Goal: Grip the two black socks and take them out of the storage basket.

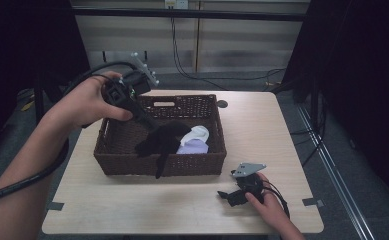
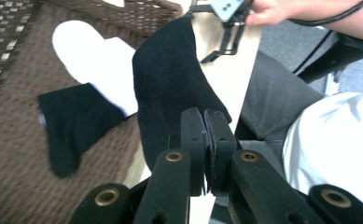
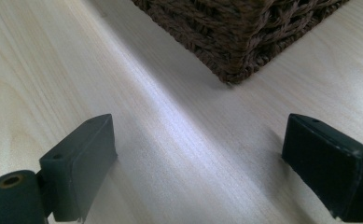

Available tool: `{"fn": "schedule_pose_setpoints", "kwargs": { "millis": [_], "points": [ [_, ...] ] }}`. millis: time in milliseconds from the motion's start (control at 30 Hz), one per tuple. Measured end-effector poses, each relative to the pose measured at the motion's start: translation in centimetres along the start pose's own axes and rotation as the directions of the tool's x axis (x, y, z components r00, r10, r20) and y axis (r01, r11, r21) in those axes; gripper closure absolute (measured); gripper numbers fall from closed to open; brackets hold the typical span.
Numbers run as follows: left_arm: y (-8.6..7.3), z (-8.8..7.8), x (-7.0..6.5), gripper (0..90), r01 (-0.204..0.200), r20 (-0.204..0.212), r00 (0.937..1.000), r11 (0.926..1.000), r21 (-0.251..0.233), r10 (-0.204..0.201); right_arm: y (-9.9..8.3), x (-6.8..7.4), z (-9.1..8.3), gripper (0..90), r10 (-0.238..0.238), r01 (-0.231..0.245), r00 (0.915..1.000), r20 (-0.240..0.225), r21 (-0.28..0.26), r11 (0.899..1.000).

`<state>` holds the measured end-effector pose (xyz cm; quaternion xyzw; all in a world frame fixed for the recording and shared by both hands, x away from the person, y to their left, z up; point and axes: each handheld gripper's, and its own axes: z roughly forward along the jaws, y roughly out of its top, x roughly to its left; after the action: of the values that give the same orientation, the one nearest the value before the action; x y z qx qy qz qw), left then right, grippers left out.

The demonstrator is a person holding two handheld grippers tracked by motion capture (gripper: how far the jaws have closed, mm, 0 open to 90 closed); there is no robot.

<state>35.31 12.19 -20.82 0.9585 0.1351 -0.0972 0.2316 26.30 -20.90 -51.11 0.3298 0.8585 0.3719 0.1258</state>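
A black sock hangs over the front wall of a brown wicker basket. My left gripper reaches down into the basket and is shut on the sock's upper end. In the left gripper view the jaws meet on the black sock, which drapes away from them. Below it in the basket lie a white sock and a second black sock. My right gripper rests on the table near the front right, open with nothing between its jaws.
A white sock lies on a pale lavender cloth at the basket's right end. The basket's corner stands just ahead of my right gripper. Bare light wood table stretches right of the basket and along the front.
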Motion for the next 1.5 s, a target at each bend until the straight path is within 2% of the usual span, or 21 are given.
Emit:
{"fn": "schedule_pose_setpoints", "kwargs": {
  "millis": [100,167,267,400,467,500,533,600,633,767,833,867,933,1033,1133,1167,1200,1233,1267,1300,1500],
  "points": [
    [-0.5,1.3,-0.5,87.7,0.016,0.020,0.9997,0.9998,-0.015,-0.015,0.0,0.0,0.0,8.9,0.000,0.000,1.0000,0.001,0.001,1.000],
    [-0.9,2.2,-0.6,87.7,0.011,0.029,0.9995,0.9999,-0.013,-0.011,0.0,0.0,0.0,8.9,-0.001,0.001,1.0000,0.002,0.001,1.000],
    [-1.4,3.5,-0.7,87.6,0.009,0.022,0.9997,0.9998,-0.016,-0.009,0.0,0.0,0.0,8.9,0.001,-0.001,1.0000,0.003,0.000,1.000],
    [-1.9,5.3,-0.4,87.6,0.034,0.027,0.9991,0.9994,-0.004,-0.034,0.0,0.0,0.0,8.9,0.000,0.000,1.0000,0.002,0.000,1.000],
    [-2.1,6.3,-0.4,87.5,0.032,0.024,0.9992,0.9995,-0.005,-0.032,0.0,0.0,0.0,8.9,0.001,-0.001,1.0000,0.003,0.000,1.000],
    [-2.2,6.7,-0.3,87.4,0.014,0.029,0.9995,0.9999,0.006,-0.015,0.0,0.0,0.0,8.9,0.000,0.000,1.0000,0.002,0.000,1.000],
    [-2.3,7.3,-0.3,87.4,0.028,0.030,0.9992,0.9996,-0.003,-0.028,0.0,0.0,0.0,8.9,0.001,-0.001,1.0000,0.003,0.000,1.000],
    [-2.3,8.1,-0.1,87.3,0.026,0.024,0.9994,0.9994,0.023,-0.026,0.0,0.0,0.0,8.9,0.001,-0.001,1.0000,0.003,0.000,1.000],
    [-2.4,8.6,0.0,87.3,0.041,0.025,0.9988,0.9991,0.010,-0.041,0.0,0.0,0.0,8.9,0.001,-0.001,1.0000,0.002,0.000,1.000],
    [-2.7,10.1,0.5,87.0,0.042,0.022,0.9989,0.9986,0.031,-0.042,0.0,0.0,0.0,8.9,0.000,0.000,1.0000,0.002,-0.002,1.000],
    [-2.8,10.6,0.8,86.6,0.041,0.019,0.9990,0.9989,0.022,-0.041,0.0,0.0,0.0,8.9,0.000,0.000,1.0000,0.001,-0.002,1.000],
    [-2.9,11.0,0.8,86.1,0.054,0.018,0.9984,0.9985,0.012,-0.054,0.0,0.0,0.0,8.9,0.000,0.000,1.0000,0.001,-0.002,1.000],
    [-2.9,11.3,0.9,80.6,0.054,0.014,0.9985,0.9985,-0.006,-0.054,0.0,0.0,0.0,8.9,0.000,0.000,1.0000,0.001,-0.003,1.000],
    [-2.9,11.4,1.0,71.3,0.061,0.013,0.9981,0.9981,-0.002,-0.061,0.0,0.0,0.0,8.9,0.001,-0.001,1.0000,0.003,-0.002,1.000],
    [-2.8,11.1,1.3,69.1,0.070,-0.017,0.9974,0.9975,-0.012,-0.070,0.0,0.0,0.0,8.9,0.002,-0.002,1.0000,0.003,-0.001,1.000],
    [-2.7,10.9,1.5,69.1,0.047,-0.019,0.9987,0.9989,-0.008,-0.047,0.0,0.0,0.0,8.9,0.002,-0.002,1.0000,0.003,-0.001,1.000],
    [-2.6,10.8,1.6,68.5,0.058,-0.027,0.9980,0.9981,-0.022,-0.058,0.0,0.0,0.0,8.9,0.001,-0.001,1.0000,0.002,-0.002,1.000],
    [-2.5,10.6,1.7,67.5,0.049,-0.035,0.9982,0.9987,-0.014,-0.049,0.0,0.0,0.0,8.9,0.002,-0.002,1.0000,0.003,-0.001,1.000],
    [-2.5,10.4,1.8,66.9,0.057,-0.055,0.9968,0.9979,-0.030,-0.058,0.0,0.0,0.0,8.9,0.002,-0.002,1.0000,0.003,-0.001,1.000],
    [-2.3,10.2,2.0,65.0,0.049,-0.068,0.9964,0.9984,-0.029,-0.051,0.0,0.0,0.0,8.9,0.002,-0.002,1.0000,0.004,0.001,1.000],
    [-2.0,9.4,3.6,58.2,0.062,-0.138,0.9880,0.9965,-0.056,-0.069,0.0,0.0,0.0,8.9,0.002,-0.002,1.0000,0.004,0.001,1.000]
  ]
}}
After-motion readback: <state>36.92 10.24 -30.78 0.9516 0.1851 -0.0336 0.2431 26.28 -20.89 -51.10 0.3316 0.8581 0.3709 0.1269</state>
